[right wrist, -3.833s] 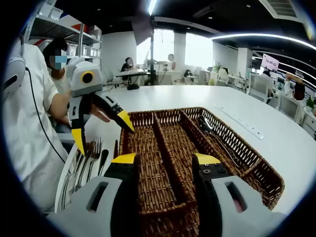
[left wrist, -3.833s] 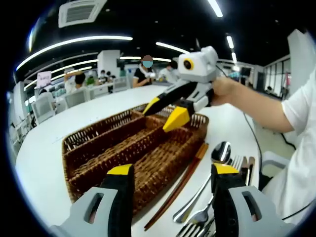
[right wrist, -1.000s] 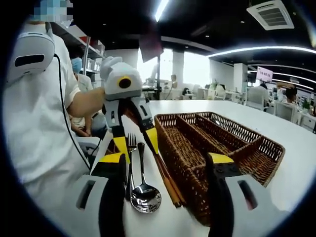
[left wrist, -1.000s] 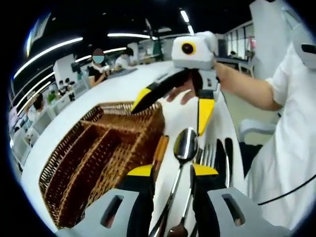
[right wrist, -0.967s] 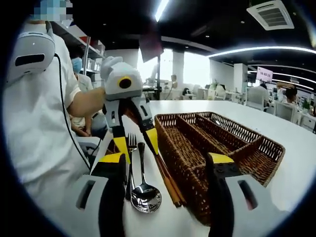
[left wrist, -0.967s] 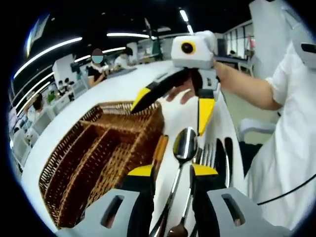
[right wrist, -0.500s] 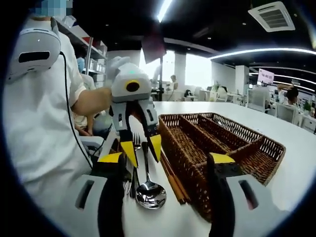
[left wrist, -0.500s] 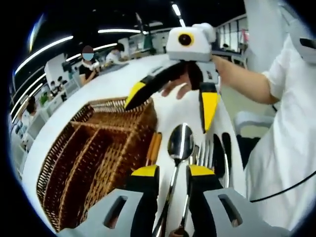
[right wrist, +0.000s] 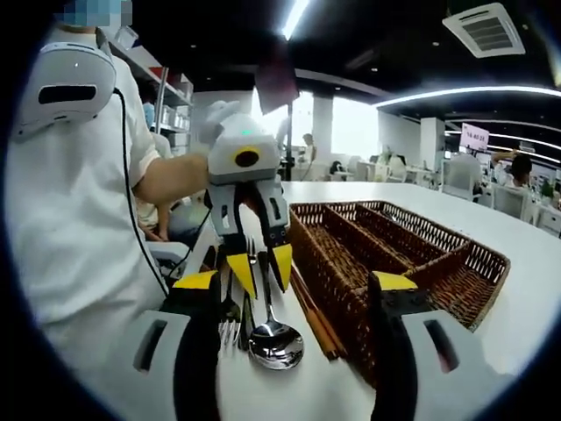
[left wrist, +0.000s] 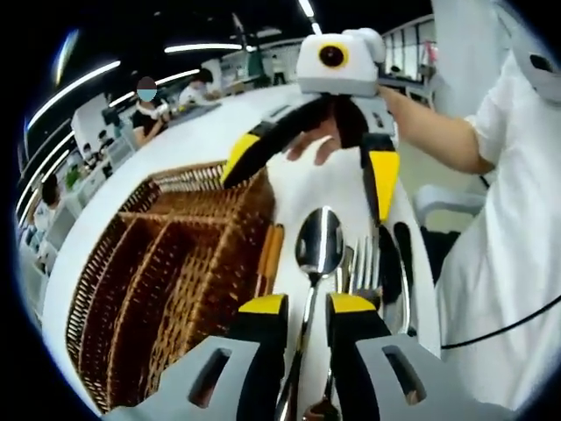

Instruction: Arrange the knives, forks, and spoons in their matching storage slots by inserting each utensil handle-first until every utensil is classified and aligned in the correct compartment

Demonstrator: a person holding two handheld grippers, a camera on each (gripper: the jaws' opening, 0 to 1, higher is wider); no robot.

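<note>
The left gripper (left wrist: pixel 305 303) pinches the spoon (left wrist: pixel 317 247) by its handle, just beside the wicker basket (left wrist: pixel 166 263); the right gripper (right wrist: pixel 296 281) hangs spread wide above. Pick-up step, I'd say: next, lift it, swing handle-first into the spoon slot.

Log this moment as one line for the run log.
left gripper: closed around handle of large silver spoon | right gripper: open, holding nothing | brown wicker cutlery basket: beside spoon | silver fork: on white table

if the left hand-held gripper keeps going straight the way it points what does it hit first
Probably the spoon: its handle already runs between the left hand-held gripper jaws, bowl straight ahead.
</note>
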